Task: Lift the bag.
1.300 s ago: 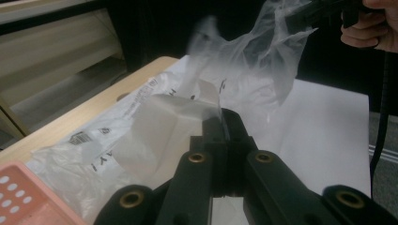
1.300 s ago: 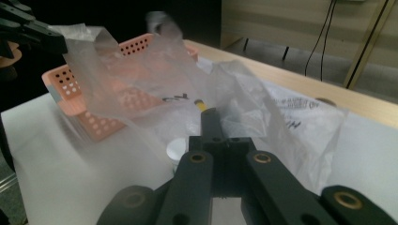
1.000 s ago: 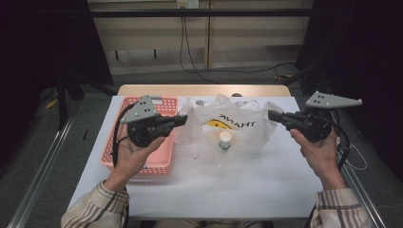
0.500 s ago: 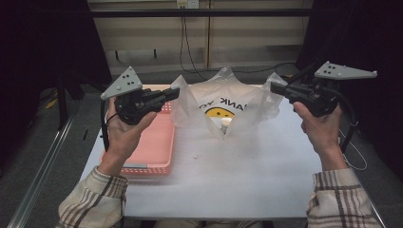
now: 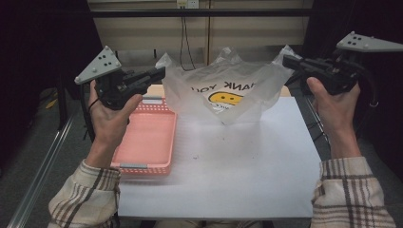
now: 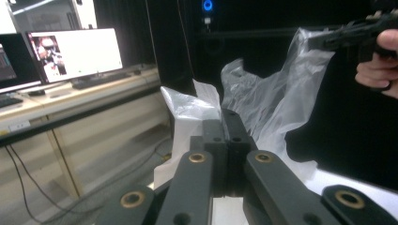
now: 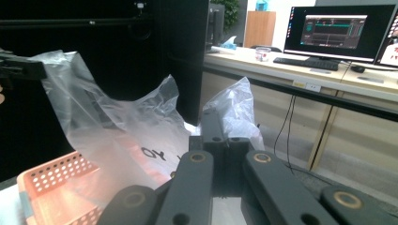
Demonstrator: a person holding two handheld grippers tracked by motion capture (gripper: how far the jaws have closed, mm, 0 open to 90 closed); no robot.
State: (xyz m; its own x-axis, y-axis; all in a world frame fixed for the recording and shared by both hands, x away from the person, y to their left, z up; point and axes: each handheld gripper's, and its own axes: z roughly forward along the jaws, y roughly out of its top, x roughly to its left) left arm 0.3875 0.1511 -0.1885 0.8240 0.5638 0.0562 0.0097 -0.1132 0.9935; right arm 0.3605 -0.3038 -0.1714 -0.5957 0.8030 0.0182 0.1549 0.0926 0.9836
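Nearest the person, the white table (image 5: 237,175) lies bare, with the pink basket (image 5: 145,142) at its left. Above it, the left gripper (image 5: 159,75) and right gripper (image 5: 287,61) each clamp a handle of the plastic bag (image 5: 228,92), which hangs clear. Risk: thin film may slip or tear if the hands spread further apart.

Translucent smiley-face plastic bag (image 5: 228,92), stretched wide, hanging above the table
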